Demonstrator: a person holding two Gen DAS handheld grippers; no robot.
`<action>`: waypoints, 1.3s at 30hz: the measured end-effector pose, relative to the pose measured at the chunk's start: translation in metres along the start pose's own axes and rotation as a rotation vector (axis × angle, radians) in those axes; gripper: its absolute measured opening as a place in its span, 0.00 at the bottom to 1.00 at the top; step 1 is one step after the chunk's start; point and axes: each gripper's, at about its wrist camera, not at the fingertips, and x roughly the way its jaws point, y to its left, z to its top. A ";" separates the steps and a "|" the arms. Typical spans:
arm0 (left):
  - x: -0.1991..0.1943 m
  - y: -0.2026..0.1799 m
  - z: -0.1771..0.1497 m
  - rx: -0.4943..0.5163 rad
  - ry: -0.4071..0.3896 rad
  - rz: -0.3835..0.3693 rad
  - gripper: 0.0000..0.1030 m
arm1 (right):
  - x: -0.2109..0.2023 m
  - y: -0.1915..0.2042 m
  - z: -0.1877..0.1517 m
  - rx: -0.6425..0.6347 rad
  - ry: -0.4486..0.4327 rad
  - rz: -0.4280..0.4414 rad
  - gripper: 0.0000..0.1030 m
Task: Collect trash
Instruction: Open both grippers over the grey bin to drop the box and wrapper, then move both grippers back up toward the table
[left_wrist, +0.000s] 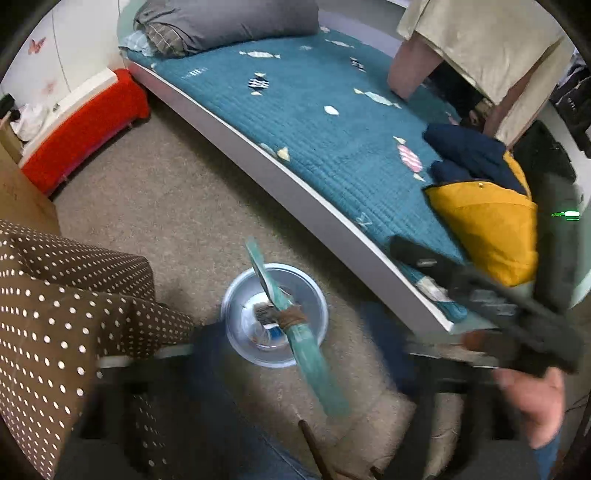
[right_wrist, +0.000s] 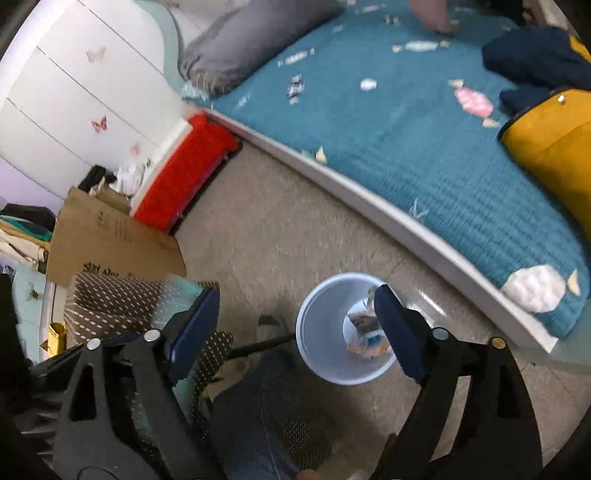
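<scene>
A white waste bin (left_wrist: 236, 295) stands on the beige carpet beside the bed; it also shows in the right wrist view (right_wrist: 314, 328). Crumpled wrappers (right_wrist: 365, 332) lie in its bottom. A teal strip with a brown band (left_wrist: 291, 321) hangs in the air over the bin's mouth. My left gripper's fingers are blurred dark shapes at the bottom edge, spread wide with nothing between them. My right gripper (right_wrist: 295, 325) is open and empty, its blue pads (right_wrist: 399, 332) wide apart just above the bin. The right gripper also shows in the left wrist view (left_wrist: 517, 306).
A bed with a teal quilt (left_wrist: 332, 122) runs along the right, with a yellow and navy cushion (left_wrist: 487, 218) and grey pillow (left_wrist: 221, 22). A red box (left_wrist: 85, 129), cardboard (right_wrist: 110, 240) and a dotted brown cloth (left_wrist: 55, 314) stand left.
</scene>
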 end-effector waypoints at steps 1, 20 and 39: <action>-0.002 0.000 0.000 0.003 -0.015 0.010 0.87 | -0.007 0.001 0.001 -0.001 -0.016 0.001 0.88; -0.124 0.020 -0.020 -0.068 -0.313 0.079 0.91 | -0.086 0.075 -0.006 -0.127 -0.184 0.019 0.94; -0.258 0.089 -0.095 -0.104 -0.582 0.187 0.92 | -0.133 0.220 -0.042 -0.369 -0.258 0.178 0.94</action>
